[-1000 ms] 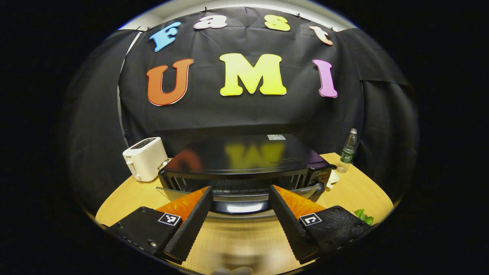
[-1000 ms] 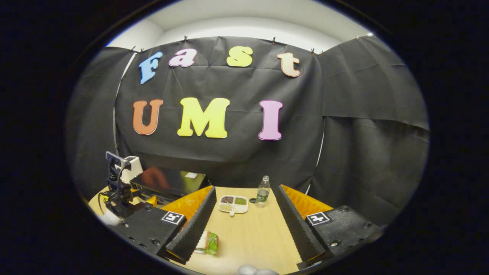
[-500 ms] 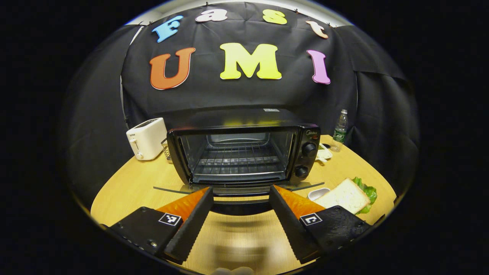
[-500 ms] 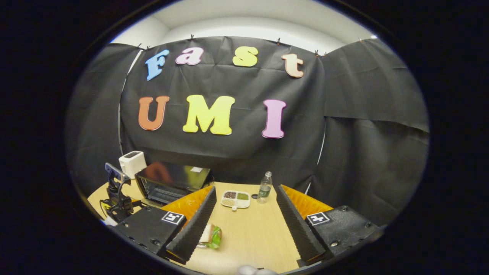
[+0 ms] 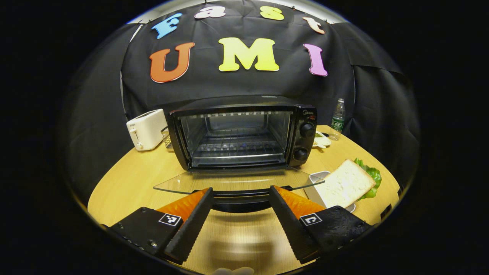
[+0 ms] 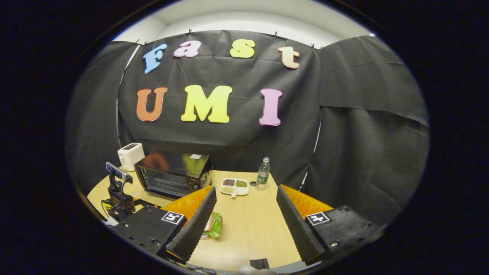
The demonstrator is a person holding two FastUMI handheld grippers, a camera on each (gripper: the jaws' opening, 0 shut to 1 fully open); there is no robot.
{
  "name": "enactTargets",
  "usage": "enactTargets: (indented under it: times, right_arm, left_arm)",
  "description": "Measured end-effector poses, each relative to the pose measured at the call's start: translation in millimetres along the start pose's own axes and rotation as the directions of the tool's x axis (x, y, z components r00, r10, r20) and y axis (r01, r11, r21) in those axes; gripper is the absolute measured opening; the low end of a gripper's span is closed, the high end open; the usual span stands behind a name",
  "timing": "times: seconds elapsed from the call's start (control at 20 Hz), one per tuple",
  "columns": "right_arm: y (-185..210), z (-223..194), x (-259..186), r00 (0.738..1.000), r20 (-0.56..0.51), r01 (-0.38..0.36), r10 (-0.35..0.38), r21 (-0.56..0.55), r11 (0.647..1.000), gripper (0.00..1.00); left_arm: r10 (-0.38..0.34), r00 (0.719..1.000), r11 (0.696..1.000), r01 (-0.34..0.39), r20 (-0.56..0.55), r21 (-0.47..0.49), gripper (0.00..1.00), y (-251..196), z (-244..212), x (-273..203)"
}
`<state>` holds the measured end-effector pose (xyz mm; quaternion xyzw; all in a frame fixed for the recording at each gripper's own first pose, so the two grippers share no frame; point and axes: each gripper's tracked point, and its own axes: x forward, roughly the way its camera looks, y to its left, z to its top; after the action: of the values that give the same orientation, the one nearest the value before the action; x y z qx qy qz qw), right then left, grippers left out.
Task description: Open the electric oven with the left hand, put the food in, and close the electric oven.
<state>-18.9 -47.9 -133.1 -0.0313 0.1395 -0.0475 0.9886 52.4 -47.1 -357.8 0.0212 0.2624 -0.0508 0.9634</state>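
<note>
1. The oven (image 5: 240, 135) stands on the wooden table (image 5: 130, 179) with its glass door (image 5: 237, 182) folded down flat, showing the wire rack (image 5: 237, 149) inside.
2. The left gripper (image 5: 240, 214) hovers just in front of the door's handle (image 5: 240, 198), its fingers spread wide with nothing between them.
3. The sandwich (image 5: 345, 187), bread over green lettuce, lies on a small tray (image 5: 315, 179) to the right of the oven.
4. The right gripper (image 6: 246, 225) hangs over the table with fingers wide apart and empty; the sandwich (image 6: 214, 225) sits just beside its left finger.
5. A toaster (image 5: 147, 129) stands left of the oven, and a bottle (image 5: 337, 119) and a snack dish (image 6: 234, 186) stand to its right.
</note>
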Motion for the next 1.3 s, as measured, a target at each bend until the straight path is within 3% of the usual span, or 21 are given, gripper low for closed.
enactTargets:
  times: [0.45,0.8,1.05,1.3]
  right_arm:
    - [7.7,-27.2,3.4,0.999,-0.043,-0.012,0.012,0.007,1.000,1.00]
    - [6.3,-33.6,10.8,0.998,-0.059,-0.020,0.020,0.009,1.000,1.00]
    - [9.7,-33.0,22.2,0.997,-0.053,-0.050,0.050,-0.001,0.999,1.00]
    - [28.2,-70.5,45.7,0.985,-0.124,-0.120,0.119,0.001,0.993,1.00]
  left_arm:
    - [0.006,0.992,1.000,-0.008,-0.126,-0.014,0.96,4.2,-55.9,7.4]
    - [0.011,0.994,1.000,-0.013,-0.111,-0.023,0.96,7.6,-55.6,2.7]
    - [0.055,0.998,0.998,-0.055,0.022,-0.020,0.96,32.0,2.0,-35.5]
    - [0.099,0.975,0.995,-0.098,0.200,-0.012,0.96,51.5,86.6,-108.5]
